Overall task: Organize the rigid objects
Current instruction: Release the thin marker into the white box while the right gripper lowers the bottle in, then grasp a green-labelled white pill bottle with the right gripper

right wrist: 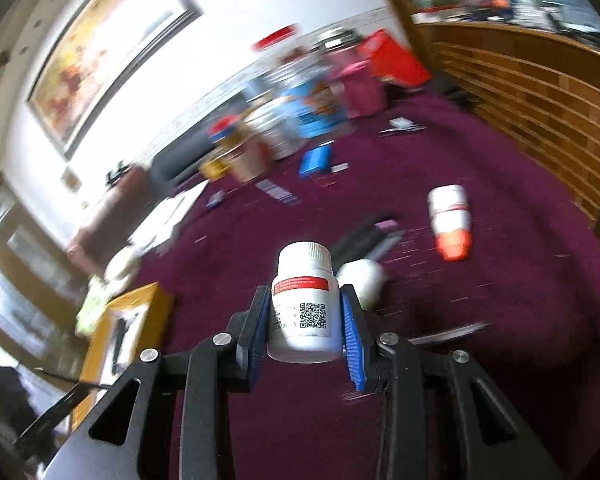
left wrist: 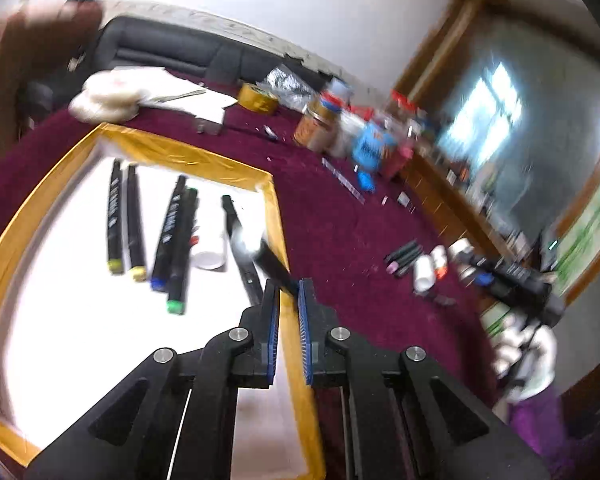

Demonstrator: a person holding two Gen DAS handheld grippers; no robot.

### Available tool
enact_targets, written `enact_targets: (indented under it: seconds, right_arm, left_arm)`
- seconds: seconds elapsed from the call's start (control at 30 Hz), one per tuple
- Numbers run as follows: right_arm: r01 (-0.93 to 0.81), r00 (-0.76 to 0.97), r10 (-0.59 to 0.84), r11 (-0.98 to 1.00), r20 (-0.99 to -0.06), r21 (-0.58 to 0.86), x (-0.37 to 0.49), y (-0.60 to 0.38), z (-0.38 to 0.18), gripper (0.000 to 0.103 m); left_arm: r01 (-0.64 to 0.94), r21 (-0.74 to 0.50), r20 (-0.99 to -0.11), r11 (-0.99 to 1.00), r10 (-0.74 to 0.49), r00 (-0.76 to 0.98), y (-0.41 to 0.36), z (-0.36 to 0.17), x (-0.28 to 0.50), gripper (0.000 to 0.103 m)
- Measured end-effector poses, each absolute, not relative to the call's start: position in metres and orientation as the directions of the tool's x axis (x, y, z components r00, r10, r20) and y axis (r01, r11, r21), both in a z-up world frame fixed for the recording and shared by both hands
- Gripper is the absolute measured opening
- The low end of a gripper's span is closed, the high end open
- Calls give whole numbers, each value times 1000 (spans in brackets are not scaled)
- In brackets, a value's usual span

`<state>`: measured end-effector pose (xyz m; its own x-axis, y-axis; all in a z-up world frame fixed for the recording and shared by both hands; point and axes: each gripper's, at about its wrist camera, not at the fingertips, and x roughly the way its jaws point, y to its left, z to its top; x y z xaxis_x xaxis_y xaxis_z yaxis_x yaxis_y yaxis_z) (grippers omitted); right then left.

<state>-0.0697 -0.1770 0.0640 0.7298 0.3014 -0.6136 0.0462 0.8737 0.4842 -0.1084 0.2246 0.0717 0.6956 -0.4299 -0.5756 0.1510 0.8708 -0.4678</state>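
Above the maroon bench (right wrist: pixel 500 320), right gripper (right wrist: pixel 306 318) fingers clamp a white bottle (right wrist: pixel 304 304); left gripper (left wrist: pixel 288 308) fingers pinch a black marker (left wrist: pixel 274 266) over the tray (left wrist: pixel 278 216). Markers sorted; bottles (right wrist: pixel 450 220) remain.

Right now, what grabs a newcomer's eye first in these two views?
The white pill bottle with its QR label, clamped in the right gripper above the maroon tablecloth. Next, the row of black markers on the white, yellow-edged tray, the left gripper pinching one blurred marker above the tray's right edge.
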Motion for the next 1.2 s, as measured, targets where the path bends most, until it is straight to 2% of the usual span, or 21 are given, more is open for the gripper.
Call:
enact_targets:
  seconds: [0.17, 0.37, 0.47, 0.67, 0.7, 0.77, 0.83, 0.87, 1.03, 1.2]
  right_arm:
    - [-132, 658, 438, 867, -612, 480, -62, -94, 78, 30]
    - [-329, 492, 586, 810, -644, 486, -56, 16, 72, 30]
    - [-394, 423, 588, 804, -690, 445, -54, 66, 58, 31]
    - [-437, 356, 506, 833, -786, 339, -44, 130, 29, 31]
    - [-439, 358, 484, 842, -799, 313, -45, 137, 26, 31]
    - [-443, 365, 442, 857, -819, 265, -47, 147, 19, 31]
    - [-450, 369, 421, 861, -829, 237, -47, 153, 16, 31]
    - [-451, 373, 420, 862, -828, 234, -48, 155, 15, 31]
    - [-438, 395, 417, 869, -819, 232, -48, 152, 19, 36]
    - [-404, 425, 486, 857, -764, 321, -57, 115, 37, 36]
  left_arm:
    - [120, -540, -528, 833, -446, 722, 267, 74, -127, 6]
    - [25, -605, -559, 796, -447, 698, 313, 54, -124, 6]
    - [-10, -638, -572, 770, -465, 676, 328, 43, -117, 7]
    - [-74, -616, -630, 784, -434, 643, 333, 26, -96, 7]
    - [-83, -613, -639, 785, -432, 636, 331, 23, -92, 9]
    - [-104, -609, -652, 786, -422, 629, 331, 19, -90, 20]
    - [-118, -617, -653, 778, -423, 628, 331, 17, -91, 46]
    - [-121, -620, -650, 775, -422, 632, 331, 18, -92, 50]
    - [-109, -606, -631, 788, -393, 669, 331, 30, -107, 54]
    - [-79, -616, -600, 784, -401, 692, 322, 43, -119, 54]
